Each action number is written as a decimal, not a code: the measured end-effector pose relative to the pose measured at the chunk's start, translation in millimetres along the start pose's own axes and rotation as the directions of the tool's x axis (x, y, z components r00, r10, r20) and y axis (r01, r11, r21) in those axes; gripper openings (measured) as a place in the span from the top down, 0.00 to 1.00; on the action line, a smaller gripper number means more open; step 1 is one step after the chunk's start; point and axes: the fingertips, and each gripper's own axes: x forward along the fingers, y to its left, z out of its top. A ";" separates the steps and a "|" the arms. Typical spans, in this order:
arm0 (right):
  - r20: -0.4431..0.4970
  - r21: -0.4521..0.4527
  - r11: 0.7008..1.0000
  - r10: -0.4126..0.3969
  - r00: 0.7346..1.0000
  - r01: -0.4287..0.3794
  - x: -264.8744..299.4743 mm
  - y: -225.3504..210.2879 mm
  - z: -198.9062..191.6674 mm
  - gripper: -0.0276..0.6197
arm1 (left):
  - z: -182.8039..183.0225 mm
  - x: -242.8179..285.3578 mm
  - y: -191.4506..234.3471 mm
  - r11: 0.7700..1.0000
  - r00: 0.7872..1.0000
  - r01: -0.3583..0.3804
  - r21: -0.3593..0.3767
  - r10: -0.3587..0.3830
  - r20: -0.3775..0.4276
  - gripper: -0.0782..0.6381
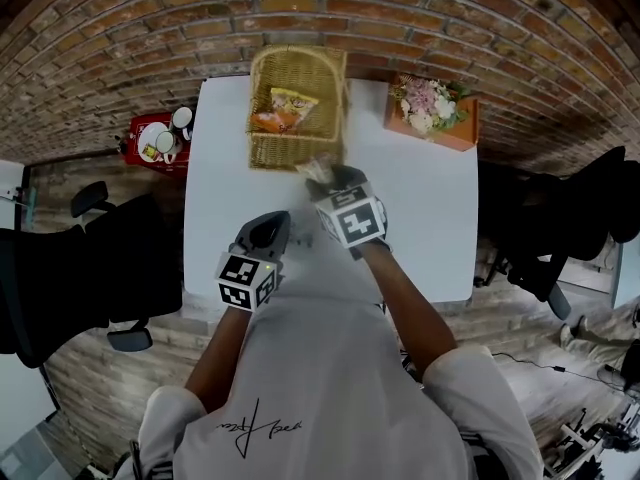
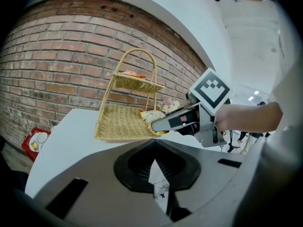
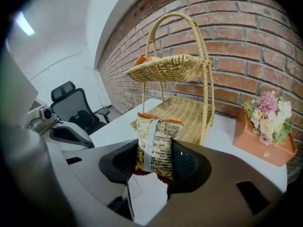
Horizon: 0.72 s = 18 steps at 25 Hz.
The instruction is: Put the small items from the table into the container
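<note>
A two-tier wicker basket (image 1: 296, 150) stands at the table's far edge, with an orange snack packet (image 1: 286, 109) in its upper tier. My right gripper (image 1: 323, 174) hovers just in front of the lower tier, shut on a yellow snack packet (image 3: 155, 144) that stands upright between its pads. In the left gripper view the same packet (image 2: 151, 116) sits at the lower tier's (image 2: 120, 122) near rim. My left gripper (image 1: 268, 230) is shut with nothing in it, low over the table's near side.
An orange box of pink flowers (image 1: 433, 111) stands right of the basket. A red tray with cups (image 1: 158, 139) sits off the table's left side. Black office chairs (image 1: 100, 258) flank the white table (image 1: 430, 218). A brick wall runs behind.
</note>
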 end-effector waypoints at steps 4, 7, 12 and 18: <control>0.000 0.016 1.000 -0.011 1.000 0.011 10.9 -1.5 -0.5 0.65 | 2.8 3.1 5.2 1.000 1.000 -0.005 -0.022 0.005 0.005 0.88; 0.000 0.031 0.999 -0.030 1.000 0.030 18.1 -5.2 -0.7 0.65 | 4.9 3.8 8.0 0.999 1.000 -0.001 -0.047 0.001 0.007 0.88; 0.003 0.086 0.995 -0.044 0.999 0.043 28.8 -9.6 1.1 0.65 | 5.8 -0.2 12.2 0.999 1.000 -0.004 -0.037 0.004 -0.007 0.88; 0.014 0.094 0.993 -0.078 0.997 0.076 40.6 -20.7 12.3 0.65 | 3.9 -2.0 15.5 0.999 1.000 -0.015 -0.043 0.014 -0.022 0.88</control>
